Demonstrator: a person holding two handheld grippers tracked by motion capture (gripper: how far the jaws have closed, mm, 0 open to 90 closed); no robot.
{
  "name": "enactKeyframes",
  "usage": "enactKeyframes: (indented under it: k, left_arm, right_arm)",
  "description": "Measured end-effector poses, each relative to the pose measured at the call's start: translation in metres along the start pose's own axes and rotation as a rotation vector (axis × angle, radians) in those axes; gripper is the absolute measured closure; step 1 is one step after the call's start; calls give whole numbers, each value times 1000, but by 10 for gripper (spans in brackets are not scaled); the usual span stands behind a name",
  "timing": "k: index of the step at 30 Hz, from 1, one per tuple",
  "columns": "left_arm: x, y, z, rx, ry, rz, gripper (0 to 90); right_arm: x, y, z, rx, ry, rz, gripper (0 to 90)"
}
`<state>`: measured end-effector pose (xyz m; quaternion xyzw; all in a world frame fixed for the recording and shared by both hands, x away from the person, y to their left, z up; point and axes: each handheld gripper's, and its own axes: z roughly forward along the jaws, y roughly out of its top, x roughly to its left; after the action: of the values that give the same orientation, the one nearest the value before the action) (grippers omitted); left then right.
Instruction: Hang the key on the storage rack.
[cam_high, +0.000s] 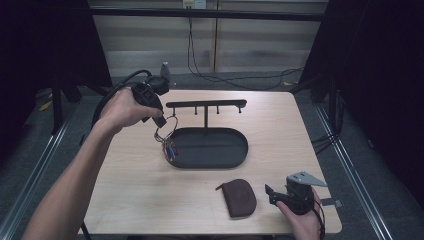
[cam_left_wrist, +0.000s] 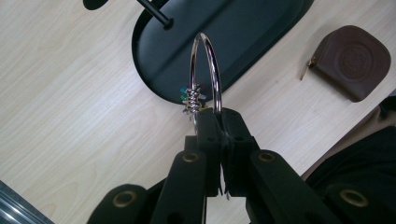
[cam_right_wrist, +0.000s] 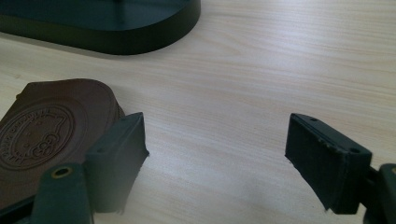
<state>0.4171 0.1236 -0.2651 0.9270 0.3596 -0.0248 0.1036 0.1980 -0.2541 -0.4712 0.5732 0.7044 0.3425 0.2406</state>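
My left gripper (cam_high: 161, 121) is shut on a large silver key ring (cam_left_wrist: 205, 70) and holds it in the air over the left end of the black oval tray (cam_high: 235, 145). Small coloured pieces and metal bits (cam_high: 169, 146) dangle from the ring beside the tray's rim. A black rack with a crossbar and pegs (cam_high: 206, 104) rises from the tray. A brown leather pouch (cam_high: 241, 197) lies on the table near the front. My right gripper (cam_right_wrist: 215, 154) stands open just right of the pouch (cam_right_wrist: 42, 130), low over the wood, with nothing between its jaws.
The light wooden table (cam_high: 280, 125) has free room on its right half and in front of the tray. Cables (cam_high: 240, 80) run across the floor behind the table. Metal rails (cam_high: 350, 165) flank both sides.
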Motion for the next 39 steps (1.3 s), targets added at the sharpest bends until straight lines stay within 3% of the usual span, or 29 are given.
enactKeyframes:
  k: [4, 15, 17, 26, 29, 39]
  left_arm:
    - [4, 4, 0, -24, 3, -18, 879]
    - [13, 11, 2, -19, 24, -42, 879]
    - [14, 13, 3, -8, 39, -37, 878]
    - [22, 22, 14, 8, 37, -41, 878]
    - [26, 28, 22, 17, 38, -60, 878]
    - [26, 37, 34, 38, 77, -40, 873]
  right_arm:
    - [0, 0, 0, 0, 2, 3, 205]
    - [0, 0, 0, 1, 7, 4, 207]
    - [0, 0, 0, 1, 8, 5, 207]
    - [0, 0, 0, 1, 13, 5, 207]
    - [0, 0, 0, 0, 14, 3, 207]
    - [1, 0, -1, -1, 19, -5, 211]
